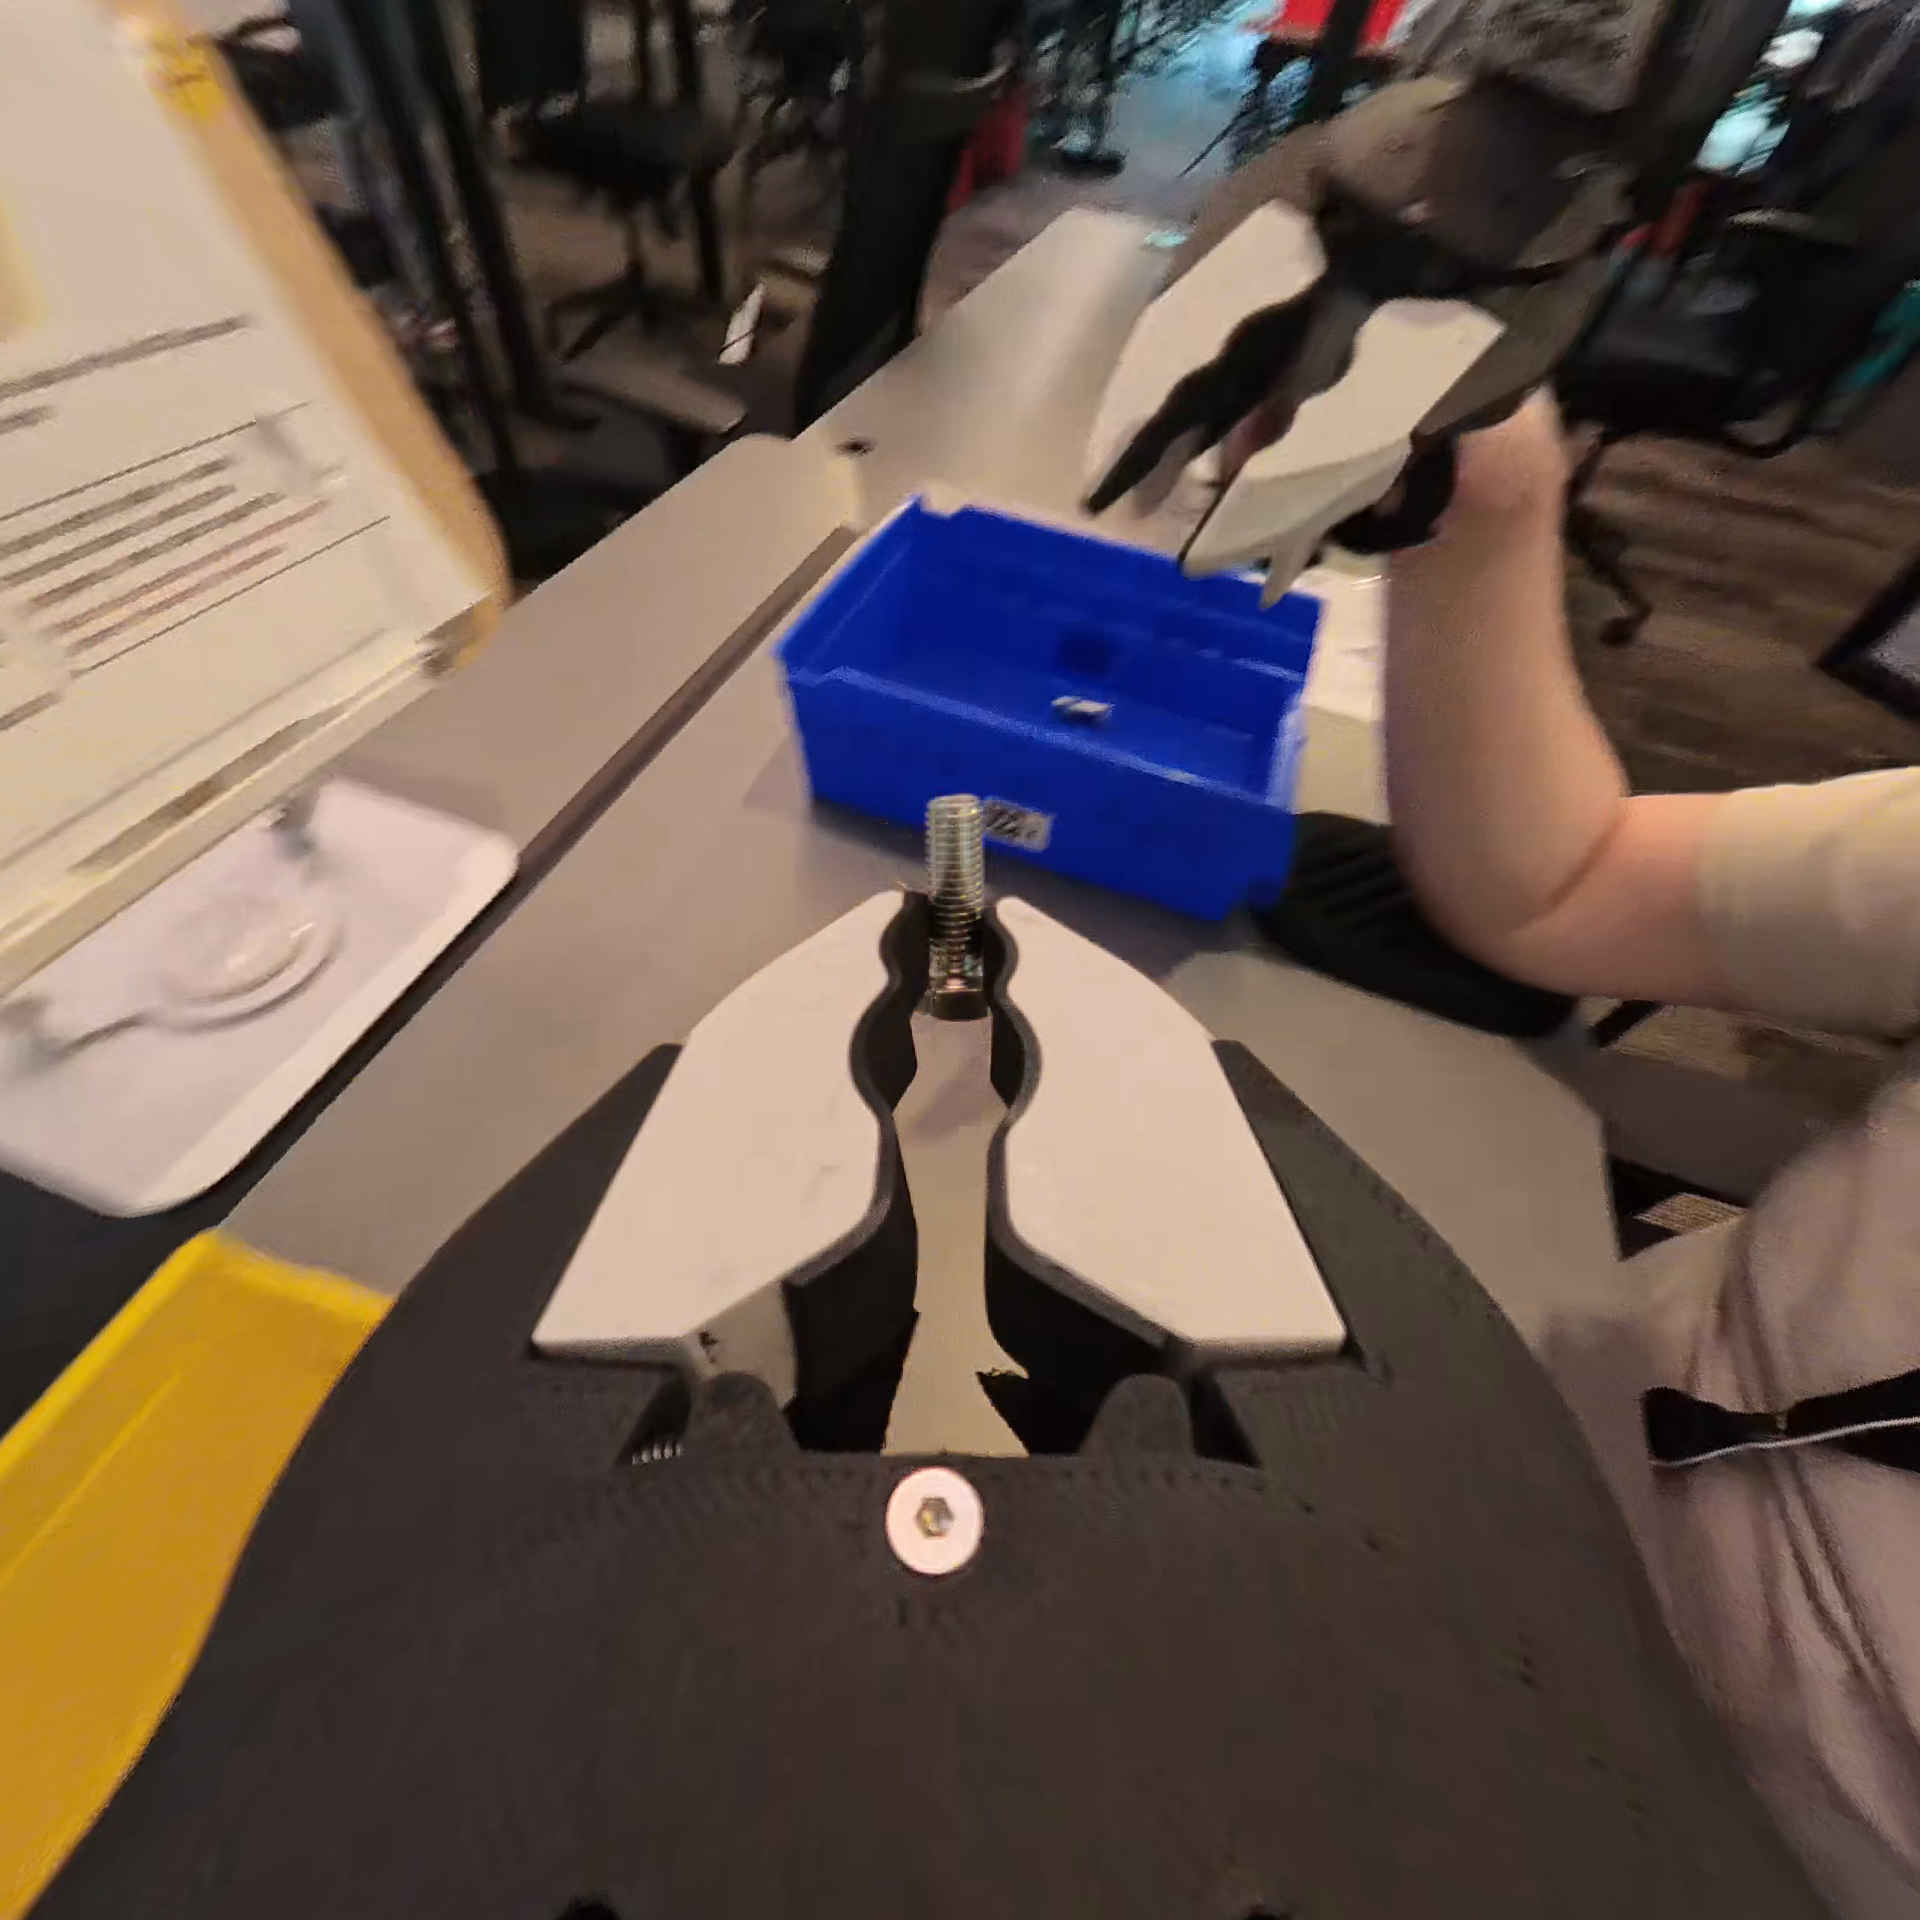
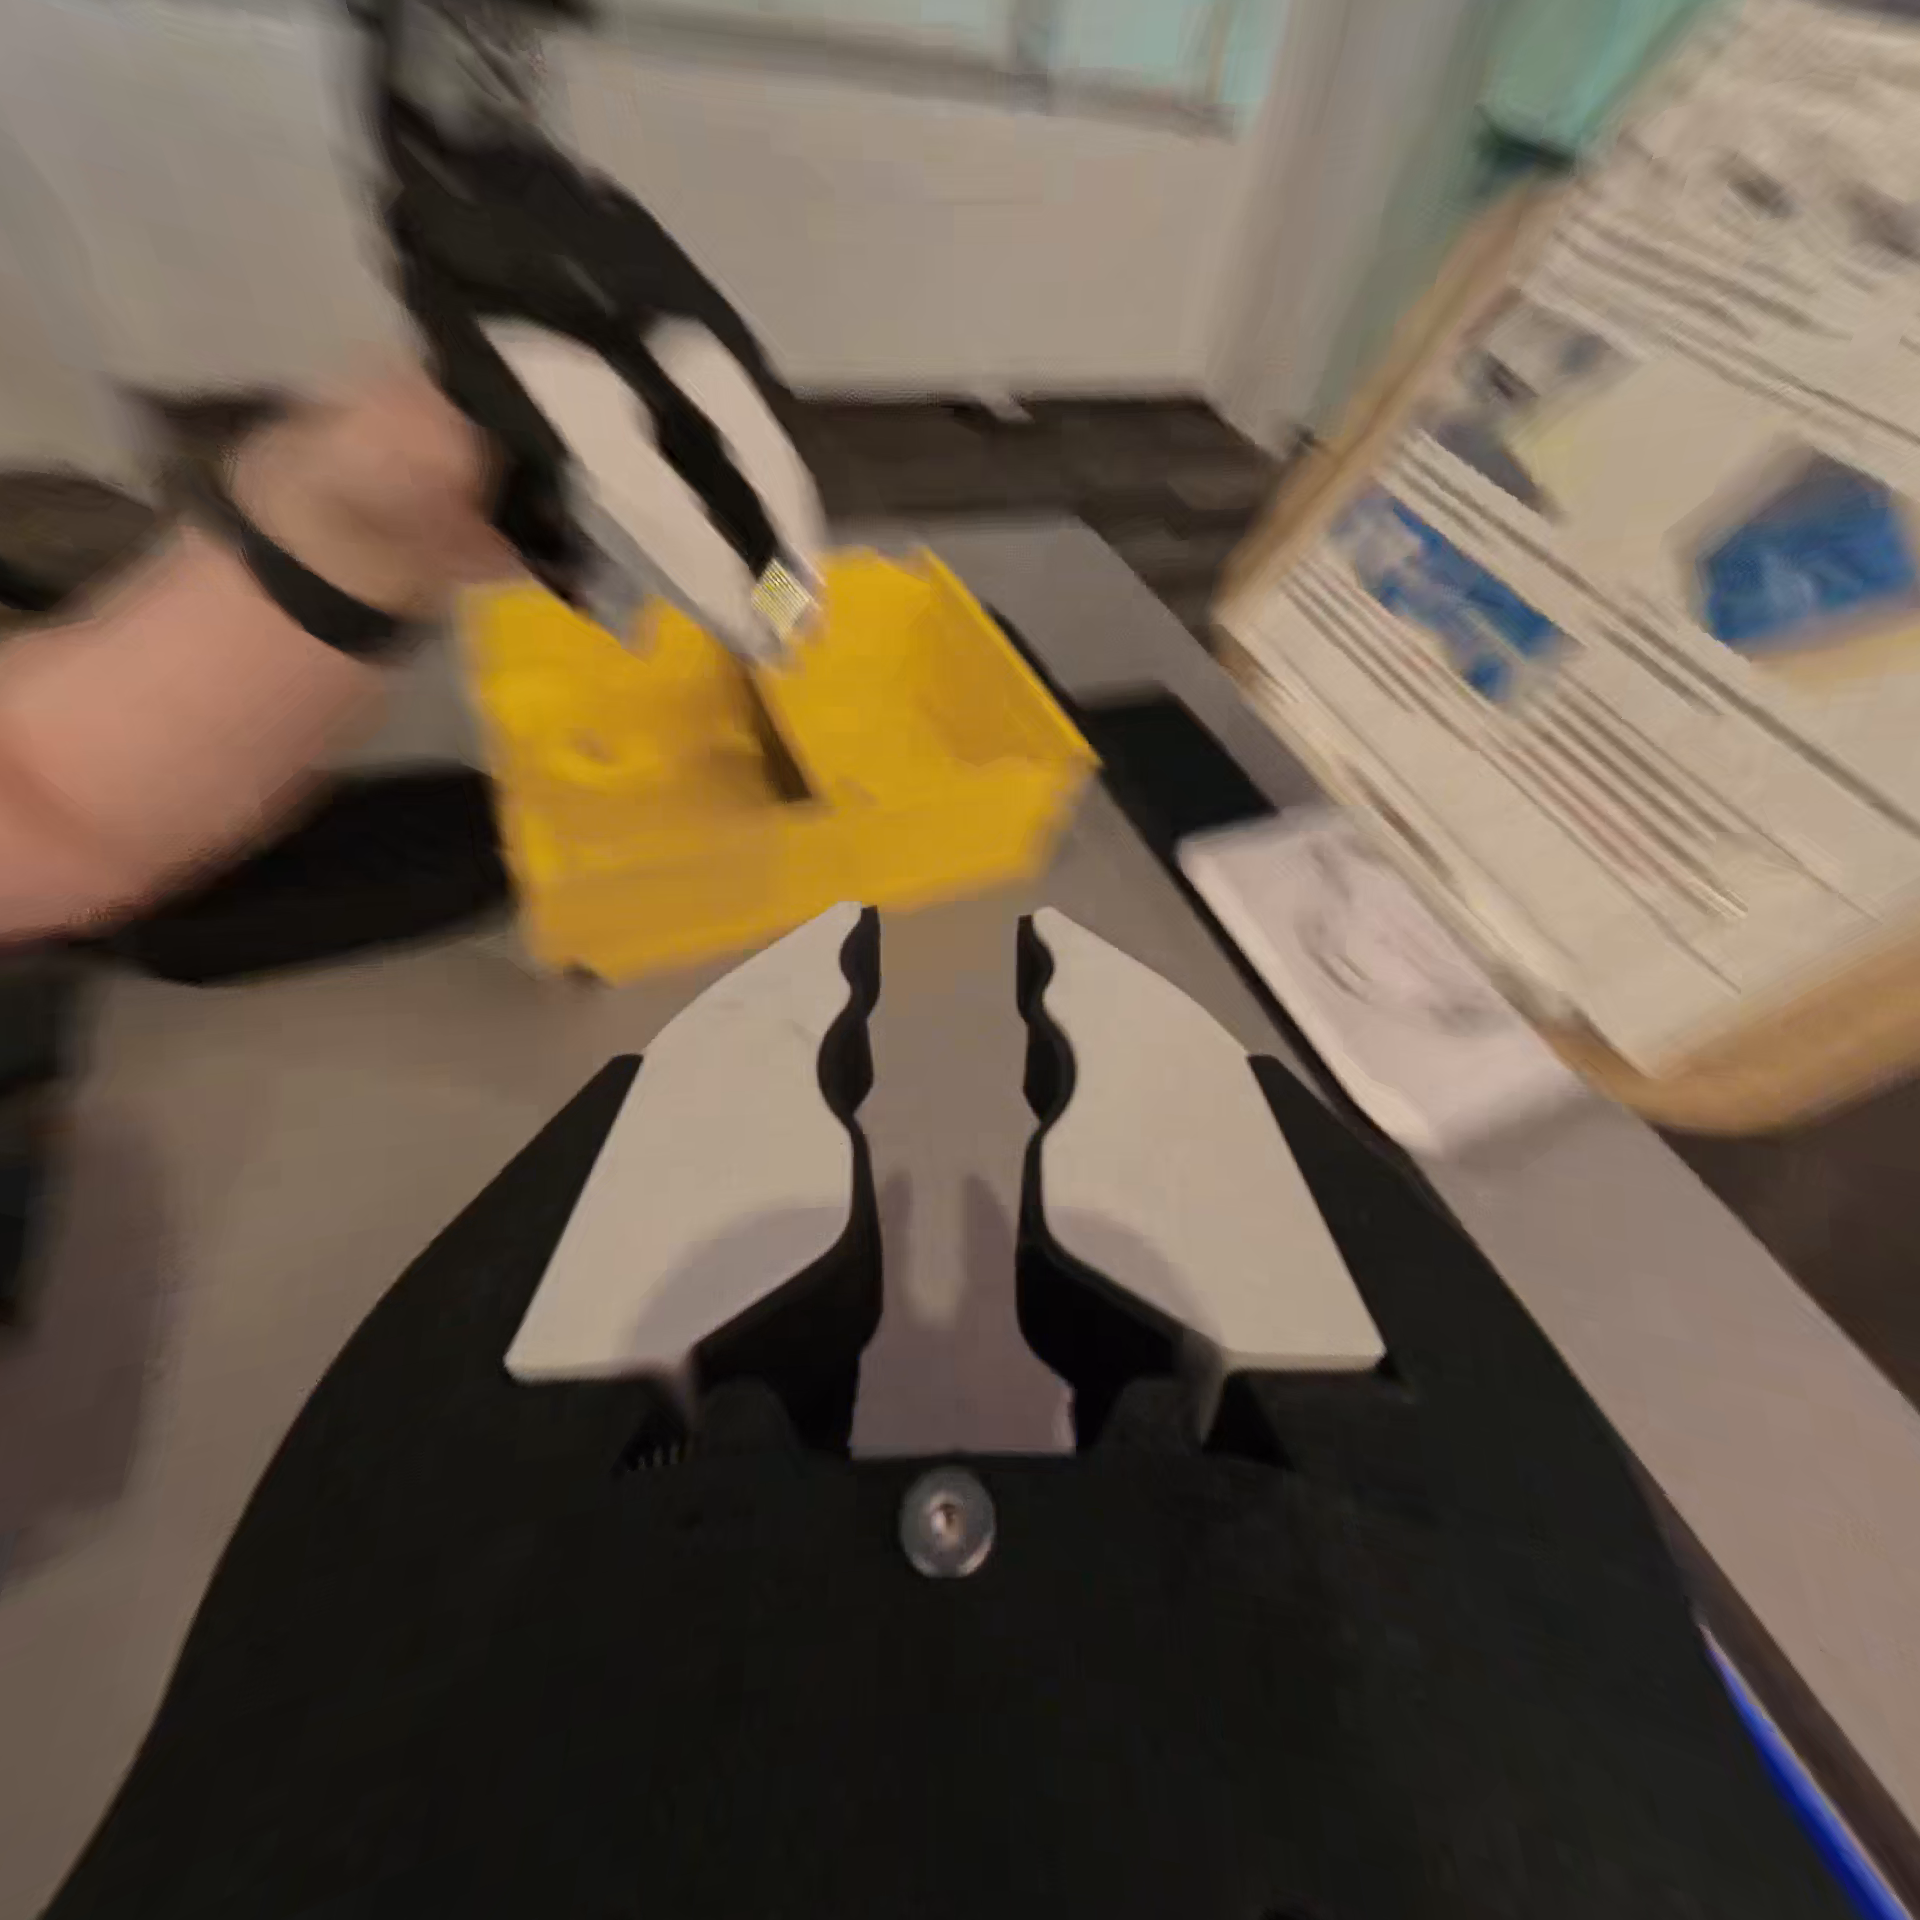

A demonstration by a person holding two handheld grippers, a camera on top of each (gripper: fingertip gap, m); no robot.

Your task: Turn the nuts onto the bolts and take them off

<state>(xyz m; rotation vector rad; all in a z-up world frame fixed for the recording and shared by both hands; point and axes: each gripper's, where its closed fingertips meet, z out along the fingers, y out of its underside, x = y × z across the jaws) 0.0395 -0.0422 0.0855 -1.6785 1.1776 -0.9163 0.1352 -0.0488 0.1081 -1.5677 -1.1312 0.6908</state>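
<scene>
Item: bolt (image 1: 954,904) — we hold it clamped in the left gripper (image 1: 951,914), threaded end forward to receive a nut. Right gripper (image 2: 948,920) — parted, empty, above the blue bin (image 1: 1049,790) holding one nut (image 1: 1083,709). Yellow bin (image 2: 790,790) nearby.

Ahead of the left fingers (image 1: 951,914) the blue bin (image 1: 1039,769) blocked the bench (image 1: 644,914), with bare surface between them. A propped printed board (image 1: 187,499) walled off their left side. Ahead of the right fingers (image 2: 948,925) stood the yellow bin (image 2: 769,842); bare bench lay beneath them.
</scene>
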